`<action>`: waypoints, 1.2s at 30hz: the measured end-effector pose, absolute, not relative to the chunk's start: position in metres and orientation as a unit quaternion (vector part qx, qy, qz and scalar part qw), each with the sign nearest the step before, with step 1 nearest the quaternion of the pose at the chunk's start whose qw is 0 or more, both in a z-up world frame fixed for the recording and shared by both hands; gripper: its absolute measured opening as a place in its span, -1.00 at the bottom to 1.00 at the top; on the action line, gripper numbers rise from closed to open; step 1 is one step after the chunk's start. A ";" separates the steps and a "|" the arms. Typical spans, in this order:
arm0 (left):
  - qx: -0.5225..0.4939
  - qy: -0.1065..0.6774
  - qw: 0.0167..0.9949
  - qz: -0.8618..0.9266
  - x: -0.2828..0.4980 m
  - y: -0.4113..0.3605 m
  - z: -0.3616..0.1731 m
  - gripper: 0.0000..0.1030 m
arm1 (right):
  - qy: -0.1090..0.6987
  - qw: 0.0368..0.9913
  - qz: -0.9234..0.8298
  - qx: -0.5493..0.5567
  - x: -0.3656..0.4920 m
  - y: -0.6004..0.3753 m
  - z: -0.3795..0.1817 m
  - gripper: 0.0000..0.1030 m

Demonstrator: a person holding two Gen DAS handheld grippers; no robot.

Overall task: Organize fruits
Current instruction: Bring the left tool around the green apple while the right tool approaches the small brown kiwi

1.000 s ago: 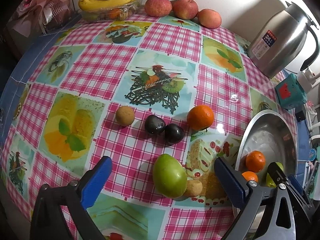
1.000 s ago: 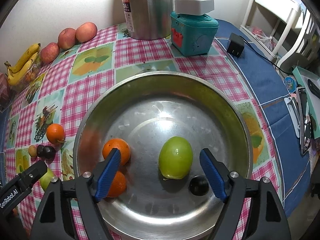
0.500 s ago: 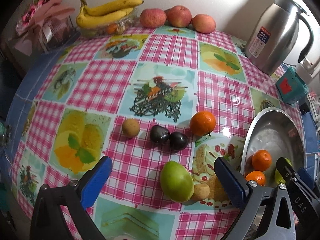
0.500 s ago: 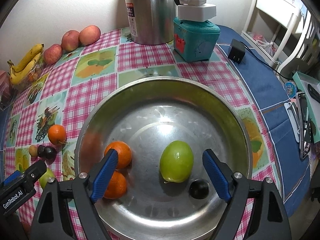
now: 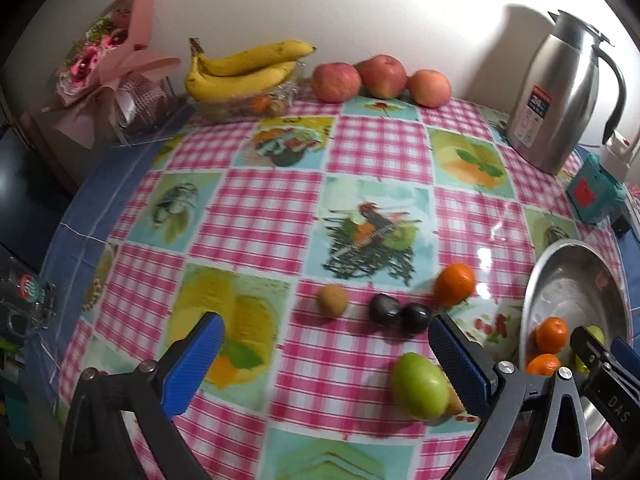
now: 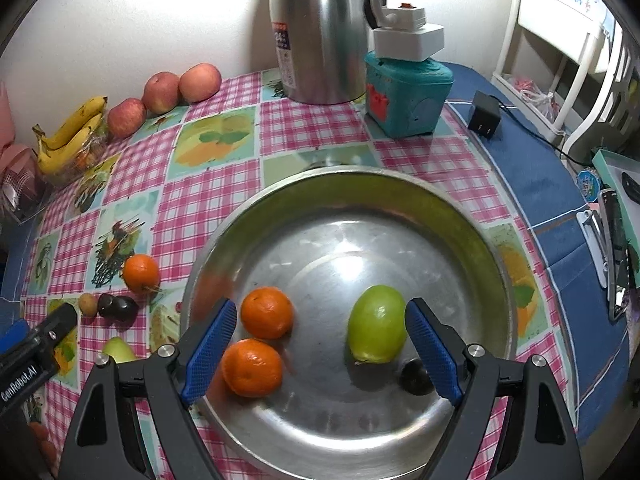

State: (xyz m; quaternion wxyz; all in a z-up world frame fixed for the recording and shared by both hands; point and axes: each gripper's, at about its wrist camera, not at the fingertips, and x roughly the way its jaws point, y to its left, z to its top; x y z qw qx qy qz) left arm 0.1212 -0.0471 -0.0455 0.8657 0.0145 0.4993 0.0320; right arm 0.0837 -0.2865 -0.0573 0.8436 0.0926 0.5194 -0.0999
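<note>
A steel bowl (image 6: 460, 208) holds two oranges (image 6: 267, 313), a green fruit (image 6: 376, 329) and a small dark fruit (image 6: 416, 378). My right gripper (image 6: 320, 354) hangs open above the bowl, holding nothing. In the left wrist view, loose fruit lies on the checked tablecloth: an orange (image 5: 455, 284), two dark plums (image 5: 385, 309), a small tan fruit (image 5: 332, 299) and a green fruit (image 5: 420, 386) with another tan fruit half hidden behind my right finger. My left gripper (image 5: 326, 360) is open and empty above the cloth, left of the green fruit.
Bananas (image 5: 244, 70) on a clear tub and three apples (image 5: 380, 76) line the wall. A steel jug (image 5: 560, 96) and a teal box (image 5: 594, 194) stand at the back right. A pink bouquet (image 5: 108, 72) sits at the back left. A black charger (image 6: 486, 116) lies on blue cloth.
My left gripper has risen and swung left, so the loose fruit has slid right and lower in its view. The right gripper has barely moved; the bowl's fruit stays put.
</note>
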 end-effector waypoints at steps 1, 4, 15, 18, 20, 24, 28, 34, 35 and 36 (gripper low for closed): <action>0.015 0.499 0.866 0.033 0.122 -0.044 -0.045 1.00 | 0.521 0.843 -0.097 0.093 0.084 -0.284 -0.057 0.69; 0.010 0.501 0.865 0.036 0.123 -0.029 -0.044 1.00 | 0.521 0.845 -0.089 0.087 0.084 -0.274 -0.056 0.69; -0.043 0.525 0.847 0.074 0.131 0.037 -0.056 1.00 | 0.545 0.836 -0.040 0.055 0.089 -0.226 -0.059 0.69; -0.057 0.524 0.846 0.082 0.131 0.052 -0.056 1.00 | 0.549 0.834 -0.029 0.055 0.089 -0.214 -0.060 0.68; -0.061 0.522 0.846 0.088 0.130 0.057 -0.054 1.00 | 0.549 0.834 -0.020 0.053 0.090 -0.206 -0.059 0.69; -0.068 0.516 0.850 0.083 0.130 0.061 -0.049 1.00 | 0.549 0.834 0.001 0.047 0.092 -0.188 -0.057 0.68; -0.068 0.516 0.850 0.078 0.130 0.058 -0.048 1.00 | 0.552 0.832 0.016 0.054 0.093 -0.177 -0.057 0.68; -0.081 0.518 0.849 0.067 0.133 0.054 -0.048 1.00 | 0.561 0.826 0.023 0.047 0.096 -0.171 -0.061 0.68; -0.083 0.520 0.848 0.062 0.133 0.053 -0.048 1.00 | 0.566 0.823 0.024 0.048 0.097 -0.170 -0.063 0.69; -0.084 0.522 0.847 0.058 0.134 0.051 -0.049 1.00 | 0.571 0.819 0.025 0.049 0.097 -0.170 -0.064 0.69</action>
